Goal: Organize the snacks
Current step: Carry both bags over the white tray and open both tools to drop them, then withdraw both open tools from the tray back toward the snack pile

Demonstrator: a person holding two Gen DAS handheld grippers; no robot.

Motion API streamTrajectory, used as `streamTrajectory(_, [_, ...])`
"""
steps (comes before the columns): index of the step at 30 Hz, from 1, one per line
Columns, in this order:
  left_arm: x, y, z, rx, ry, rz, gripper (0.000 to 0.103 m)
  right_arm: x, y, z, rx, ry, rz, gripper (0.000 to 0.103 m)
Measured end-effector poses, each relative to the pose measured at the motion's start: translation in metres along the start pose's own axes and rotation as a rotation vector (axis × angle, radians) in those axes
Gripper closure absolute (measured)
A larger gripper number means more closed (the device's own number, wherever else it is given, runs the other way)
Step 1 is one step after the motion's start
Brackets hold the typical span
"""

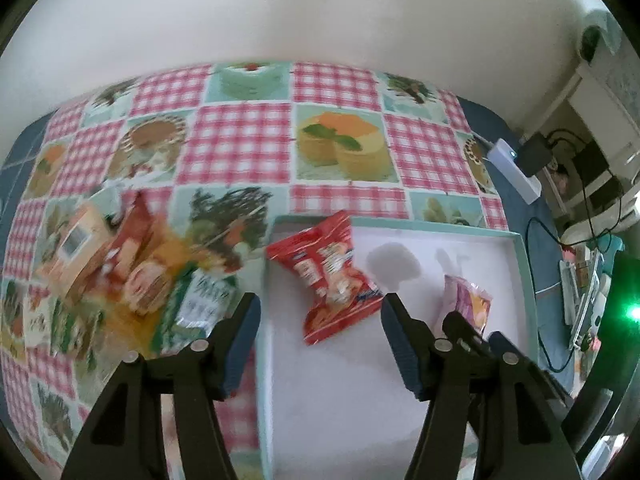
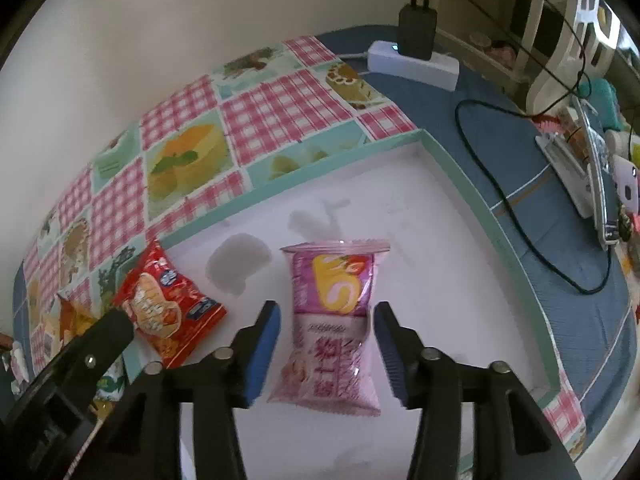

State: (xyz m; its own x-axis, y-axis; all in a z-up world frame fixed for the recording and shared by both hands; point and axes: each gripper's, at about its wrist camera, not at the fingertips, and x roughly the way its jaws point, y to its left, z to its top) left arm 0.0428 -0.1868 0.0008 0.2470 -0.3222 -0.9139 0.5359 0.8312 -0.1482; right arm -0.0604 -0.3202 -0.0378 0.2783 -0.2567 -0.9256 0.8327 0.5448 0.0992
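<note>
My table is covered with a glossy patchwork tablecloth (image 1: 244,148) of pink gingham squares and mint cake pictures; a blue quilted cloth (image 2: 520,160) shows past its right edge. On the tablecloth sits a shallow white tray with mint-green rim (image 1: 524,276). Inside the tray: a red crinkly snack packet (image 1: 328,276), leaning on the left rim, and a pink plastic snack packet (image 2: 332,328), flat, apart from the red one. Left of the tray, a blurred heap of orange, red and green snack packets (image 1: 136,272) lies on the tablecloth. On the blue cloth: a white power strip (image 2: 412,65) with a black charger (image 2: 416,32) plugged in, and a black cable (image 2: 500,192).
</note>
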Motion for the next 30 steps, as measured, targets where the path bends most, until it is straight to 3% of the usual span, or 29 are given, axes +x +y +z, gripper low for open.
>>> streamTrajectory(6, [-0.019, 0.035, -0.019, -0.084, -0.005, 0.059, 0.03, -0.02, 0.004, -0.017, -0.035, -0.006, -0.005, 0.037])
streamTrajectory(9, [-0.026, 0.054, -0.031, -0.127, -0.008, 0.129, 0.022, -0.031, 0.009, -0.029, -0.061, -0.011, -0.018, 0.037])
streamTrajectory(18, [-0.034, 0.113, -0.074, -0.244, 0.035, 0.255, 0.021, -0.056, 0.038, -0.073, -0.17, -0.014, 0.016, 0.037])
streamTrajectory(21, [-0.037, 0.125, -0.084, -0.266, 0.044, 0.275, 0.011, -0.063, 0.049, -0.087, -0.199, -0.024, 0.021, 0.037])
streamTrajectory(23, [-0.039, 0.132, -0.089, -0.28, 0.041, 0.292, 0.011, -0.066, 0.055, -0.095, -0.212, -0.024, 0.031, 0.037])
streamTrajectory(27, [-0.044, 0.147, -0.096, -0.321, 0.031, 0.309, 0.01, -0.067, 0.065, -0.108, -0.229, -0.011, 0.05, 0.024])
streamTrajectory(30, [-0.043, 0.162, -0.102, -0.363, 0.041, 0.322, 0.009, -0.066, 0.071, -0.116, -0.236, -0.007, 0.05, 0.02])
